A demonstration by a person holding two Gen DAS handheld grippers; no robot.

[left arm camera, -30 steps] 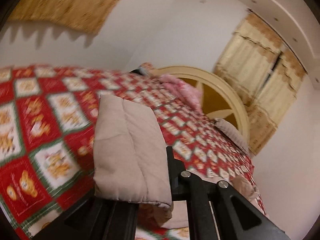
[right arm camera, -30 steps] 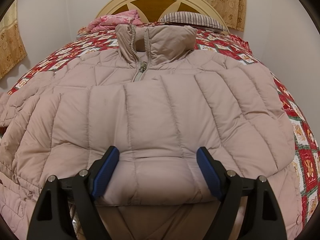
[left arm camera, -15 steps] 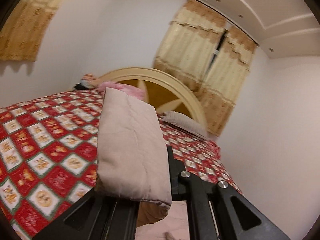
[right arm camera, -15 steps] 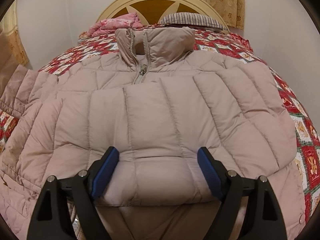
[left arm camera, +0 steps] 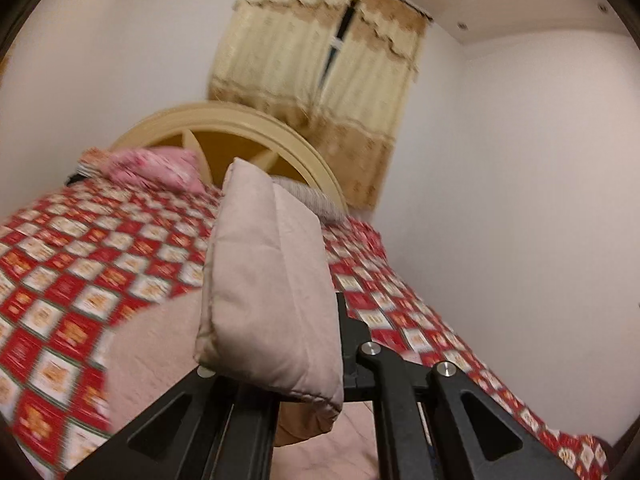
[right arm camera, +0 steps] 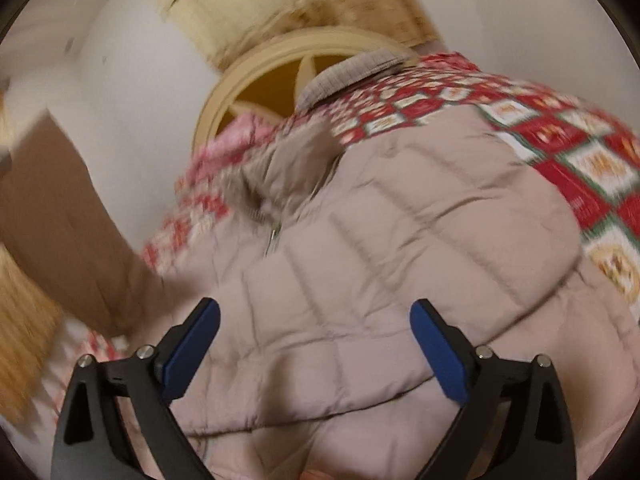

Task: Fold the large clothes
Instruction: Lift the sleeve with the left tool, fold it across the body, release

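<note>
The left gripper (left arm camera: 336, 360) holds the jacket's sleeve (left arm camera: 268, 280) at frame centre, while the right gripper (right arm camera: 316, 344) is opening wide above the jacket (right arm camera: 400, 240).

My left gripper (left arm camera: 280, 364) is clamped on a padded beige jacket sleeve (left arm camera: 268, 280) that rises toward twelve o'clock — red patterned bedspread (left arm camera: 100, 264) at nine, cream headboard (left arm camera: 240, 128) at eleven, curtains (left arm camera: 320, 80) at twelve.
</note>
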